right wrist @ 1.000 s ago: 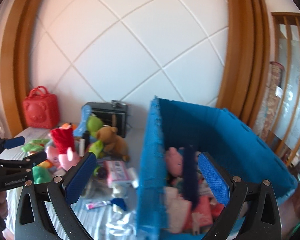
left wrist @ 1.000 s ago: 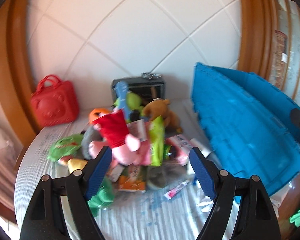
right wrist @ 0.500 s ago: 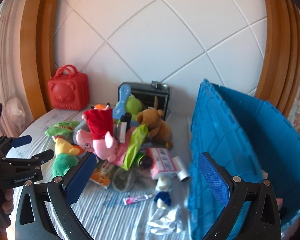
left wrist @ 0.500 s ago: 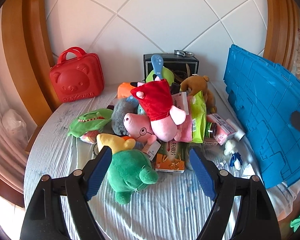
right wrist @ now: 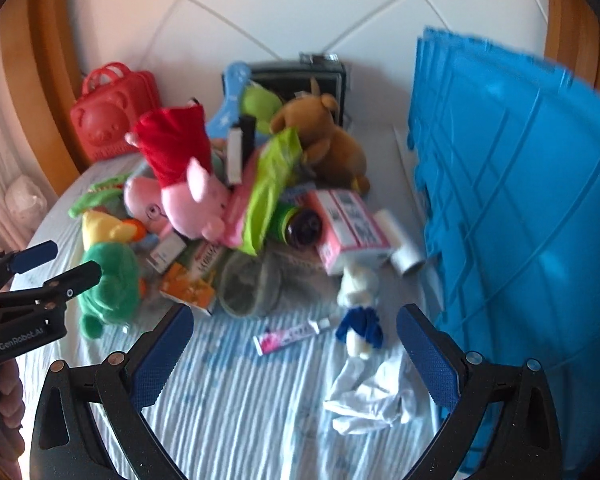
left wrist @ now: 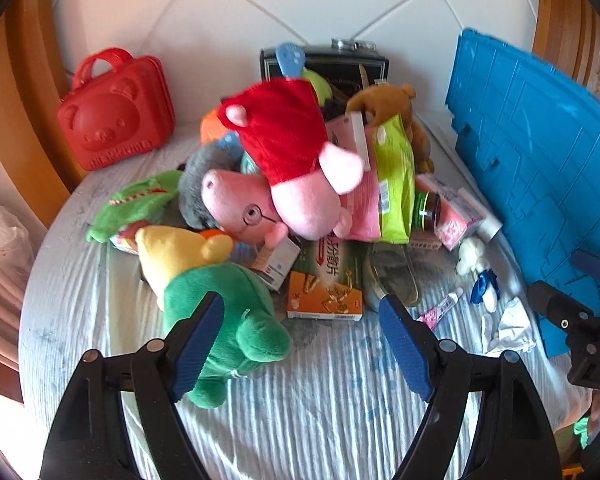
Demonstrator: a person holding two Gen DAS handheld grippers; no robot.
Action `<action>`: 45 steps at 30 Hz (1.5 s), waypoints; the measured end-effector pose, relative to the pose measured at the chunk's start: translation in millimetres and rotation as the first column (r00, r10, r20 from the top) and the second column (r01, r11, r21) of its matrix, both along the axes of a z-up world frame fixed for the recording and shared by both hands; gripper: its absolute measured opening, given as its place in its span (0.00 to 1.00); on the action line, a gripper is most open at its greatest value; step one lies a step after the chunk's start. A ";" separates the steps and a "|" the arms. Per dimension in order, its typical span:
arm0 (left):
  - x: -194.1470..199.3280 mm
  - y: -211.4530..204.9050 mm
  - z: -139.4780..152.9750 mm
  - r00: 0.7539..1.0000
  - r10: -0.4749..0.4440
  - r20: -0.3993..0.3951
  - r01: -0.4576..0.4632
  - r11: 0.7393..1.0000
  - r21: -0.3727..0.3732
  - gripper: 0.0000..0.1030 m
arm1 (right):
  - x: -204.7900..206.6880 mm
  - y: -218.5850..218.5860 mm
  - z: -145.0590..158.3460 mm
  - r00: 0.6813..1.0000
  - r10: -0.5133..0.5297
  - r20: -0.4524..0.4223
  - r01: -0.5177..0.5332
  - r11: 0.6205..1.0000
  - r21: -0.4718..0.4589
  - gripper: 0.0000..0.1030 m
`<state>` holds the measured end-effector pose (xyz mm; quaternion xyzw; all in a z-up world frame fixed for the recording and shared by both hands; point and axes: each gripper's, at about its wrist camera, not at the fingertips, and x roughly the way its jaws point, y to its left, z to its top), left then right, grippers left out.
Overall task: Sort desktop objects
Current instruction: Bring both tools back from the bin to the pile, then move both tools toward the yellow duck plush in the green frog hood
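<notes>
Hand-held grippers, left [left wrist: 300, 320] and right [right wrist: 296, 344], both wide open and empty over the toy pile [left wrist: 300, 184]; next, pick one item for the blue bin [right wrist: 520, 200].

The worktop [left wrist: 320, 420] is round and covered by a pale cloth [right wrist: 236, 408] with fine blue-white ribbing. Behind it, at 12 o'clock, stands a white wall [left wrist: 300, 4] divided by thin diagonal grooves. Curved wooden frames [left wrist: 24, 92] flank the wall at 9 and 3 o'clock. Warm daylight enters from 9 o'clock.
</notes>
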<state>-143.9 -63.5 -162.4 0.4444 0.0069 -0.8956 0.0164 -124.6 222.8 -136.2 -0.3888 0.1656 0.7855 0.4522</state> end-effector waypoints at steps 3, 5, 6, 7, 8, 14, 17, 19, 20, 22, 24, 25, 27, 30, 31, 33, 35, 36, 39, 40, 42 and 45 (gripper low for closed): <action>-14.0 8.5 -19.8 0.998 -0.025 0.050 0.025 1.000 -0.008 0.77 | 3.8 15.4 -21.1 0.999 -0.027 0.022 0.028 0.998 -0.048 1.00; -23.9 12.3 -33.8 0.996 -0.033 0.086 0.034 0.999 -0.005 0.77 | 5.0 25.8 -34.0 0.998 -0.042 0.039 0.045 0.996 -0.077 1.00; -28.7 14.2 -39.9 0.994 -0.041 0.101 0.041 0.999 0.004 0.77 | 5.3 30.1 -39.6 0.998 -0.047 0.045 0.051 0.995 -0.091 1.00; -33.6 16.3 -46.3 0.992 -0.048 0.114 0.047 0.999 0.007 0.77 | 5.4 35.4 -46.3 0.997 -0.051 0.051 0.056 0.993 -0.106 1.00; -38.4 18.2 -52.9 0.991 -0.049 0.127 0.050 0.999 -0.004 0.77 | 4.8 40.0 -51.4 0.997 -0.054 0.055 0.060 0.991 -0.119 1.00; -67.6 23.0 -89.0 0.979 -0.059 0.193 0.067 0.997 -0.036 0.77 | -2.7 62.6 -67.1 0.995 -0.065 0.072 0.075 0.986 -0.151 1.00; -82.2 28.3 -103.5 0.976 -0.072 0.207 0.087 0.994 -0.061 0.77 | -6.6 71.2 -73.1 0.994 -0.066 0.083 0.080 0.983 -0.168 1.00; -91.6 36.4 -110.9 0.977 -0.083 0.199 0.107 0.988 -0.112 0.77 | -10.1 75.0 -76.2 0.994 -0.066 0.091 0.081 0.981 -0.176 1.00; -95.8 40.7 -113.9 0.977 -0.091 0.195 0.118 0.984 -0.132 0.77 | -12.1 77.0 -77.5 0.994 -0.066 0.093 0.082 0.980 -0.179 1.00; -102.9 46.3 -119.8 0.976 -0.095 0.197 0.131 0.975 -0.180 0.77 | -15.7 81.2 -78.9 0.993 -0.072 0.097 0.089 0.979 -0.181 1.00; -104.1 40.7 -123.0 0.978 -0.075 0.194 0.118 0.968 -0.223 0.77 | -18.0 85.4 -78.9 0.992 -0.079 0.099 0.096 0.979 -0.179 1.00; -102.8 32.8 -123.6 0.980 -0.058 0.191 0.104 0.966 -0.238 0.77 | -19.0 87.5 -78.6 0.991 -0.084 0.101 0.101 0.979 -0.177 1.00; -96.7 13.6 -120.9 0.985 -0.035 0.171 0.079 0.963 -0.258 0.77 | -21.3 90.6 -77.9 0.991 -0.087 0.101 0.104 0.978 -0.179 1.00; -81.8 -16.6 -116.8 0.991 -0.010 0.134 0.055 0.940 -0.338 0.77 | -28.8 93.3 -79.6 0.993 -0.078 0.094 0.095 0.977 -0.189 1.00; -77.3 -27.1 -115.7 0.993 0.007 0.121 0.039 0.927 -0.373 0.77 | -33.4 93.6 -81.9 0.993 -0.069 0.097 0.087 0.977 -0.194 1.00; -71.1 -47.3 -111.6 0.994 0.052 0.097 -0.007 0.909 -0.417 0.77 | -42.1 92.6 -85.7 0.994 -0.051 0.101 0.071 0.977 -0.202 1.00; -69.6 -65.9 -104.8 0.991 0.101 0.086 -0.058 0.911 -0.409 0.77 | -51.5 90.0 -88.1 0.995 -0.030 0.099 0.050 0.976 -0.210 1.00; -67.6 -73.0 -97.8 0.990 0.115 0.075 -0.078 0.920 -0.385 0.77 | -55.5 88.0 -88.2 0.995 -0.022 0.098 0.042 0.977 -0.209 1.00; -57.9 -84.1 -67.8 0.991 0.124 0.049 -0.108 0.962 -0.252 0.77 | -66.9 82.2 -84.9 0.995 0.004 0.098 0.016 0.979 -0.204 1.00; -56.0 -90.2 -56.7 0.992 0.124 0.036 -0.114 0.973 -0.201 0.77 | -70.6 79.8 -82.5 0.995 0.014 0.098 0.006 0.980 -0.201 1.00; -50.9 -92.3 -37.4 0.992 0.129 0.005 -0.127 0.983 -0.129 0.77 | -78.8 73.2 -76.5 0.995 0.036 0.094 -0.018 0.981 -0.191 1.00; -33.5 -105.0 -17.7 0.989 0.146 -0.029 -0.149 0.983 -0.104 0.77 | -95.3 53.8 -69.1 0.993 0.073 0.093 -0.056 0.983 -0.175 1.00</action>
